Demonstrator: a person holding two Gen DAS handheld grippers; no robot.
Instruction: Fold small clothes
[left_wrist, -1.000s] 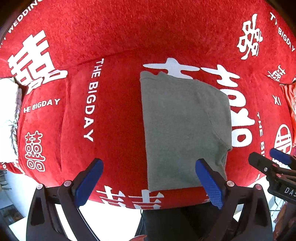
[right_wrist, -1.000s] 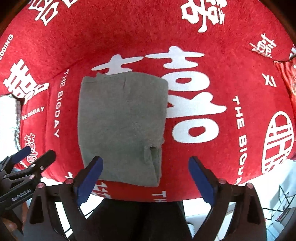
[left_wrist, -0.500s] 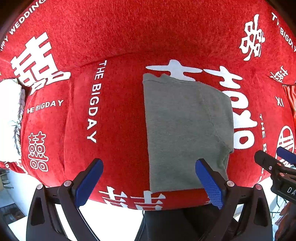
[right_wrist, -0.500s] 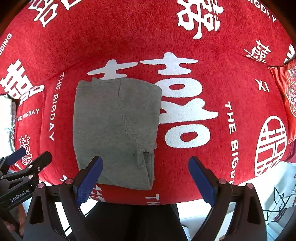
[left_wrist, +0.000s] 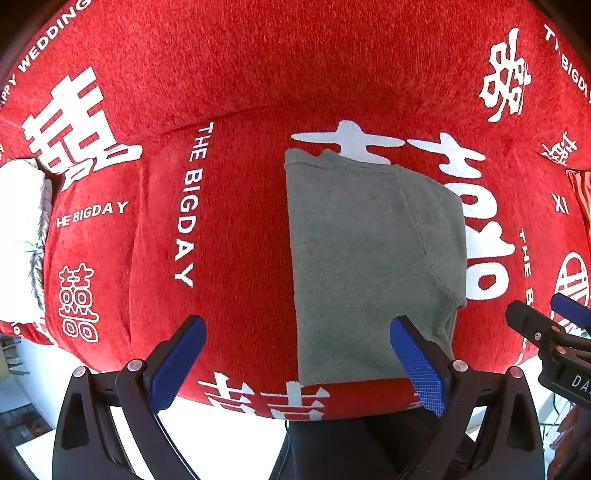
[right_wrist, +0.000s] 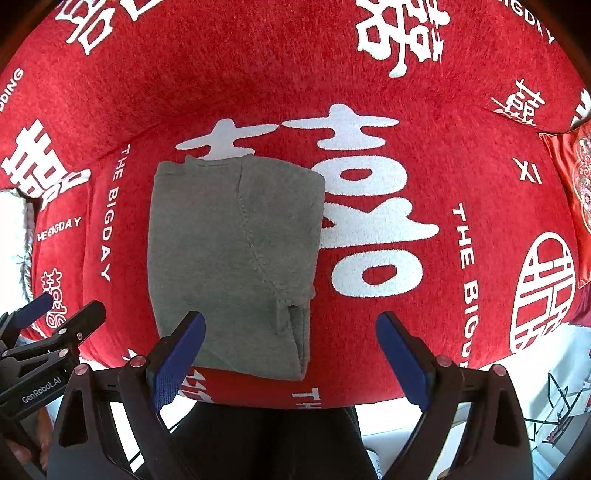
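Right wrist: grey garment (right_wrist: 232, 258) folded flat (seemingly double-layered), both grippers (right_wrist: 290, 354) (left_wrist: 295, 360) spread, empty.

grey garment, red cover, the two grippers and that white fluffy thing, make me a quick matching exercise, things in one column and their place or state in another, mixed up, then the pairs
Things:
1. grey garment
2. red cover
3. left gripper
4. white fluffy item

Place or state:
A. open, holding nothing
B. at the far left edge of the cover
C. folded, lying flat
D. printed with white characters and "THE BIGDAY"

Pairs: 1-C, 2-D, 3-A, 4-B. The right gripper is open too.
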